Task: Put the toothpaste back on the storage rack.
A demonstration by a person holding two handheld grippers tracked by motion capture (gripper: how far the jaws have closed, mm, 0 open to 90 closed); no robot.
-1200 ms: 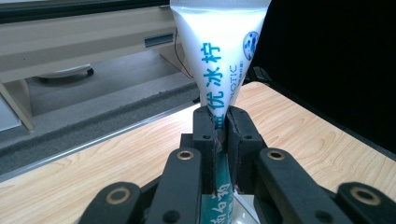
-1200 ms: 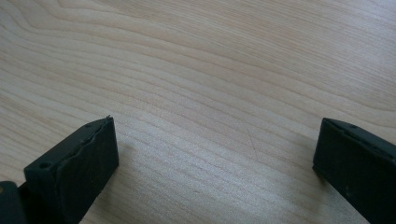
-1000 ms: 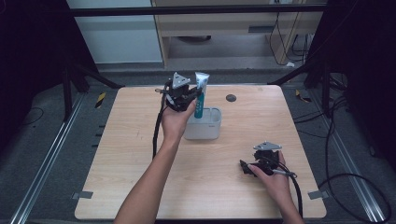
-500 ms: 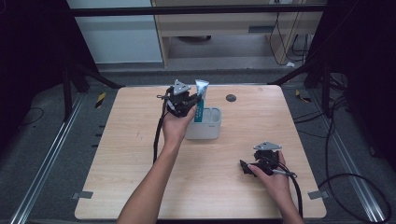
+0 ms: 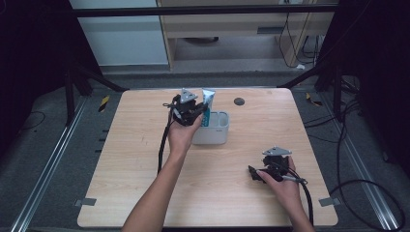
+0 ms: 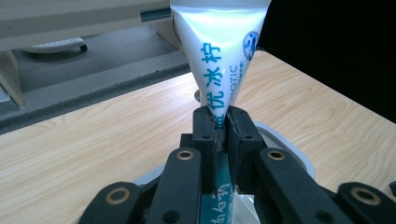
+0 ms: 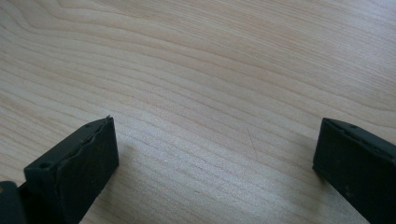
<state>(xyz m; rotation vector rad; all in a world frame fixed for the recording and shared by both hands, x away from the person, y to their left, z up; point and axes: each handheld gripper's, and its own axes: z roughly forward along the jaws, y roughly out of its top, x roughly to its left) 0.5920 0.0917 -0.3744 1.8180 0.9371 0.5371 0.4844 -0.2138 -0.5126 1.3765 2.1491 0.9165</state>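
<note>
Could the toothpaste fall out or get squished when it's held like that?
It might. The left gripper pinches the toothpaste tube on its narrow middle, with the wide flat end up top, so the tube could tip or slide out. Squeezing a soft tube hard could also push paste toward the cap. The tube's lower end sits over the white holder, which looks light and could get bumped or dragged. The right gripper rests open on the wooden table, too far off to catch anything.

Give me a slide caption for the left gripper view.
Left gripper clamps a toothpaste tube above a white holder on the table.
</note>
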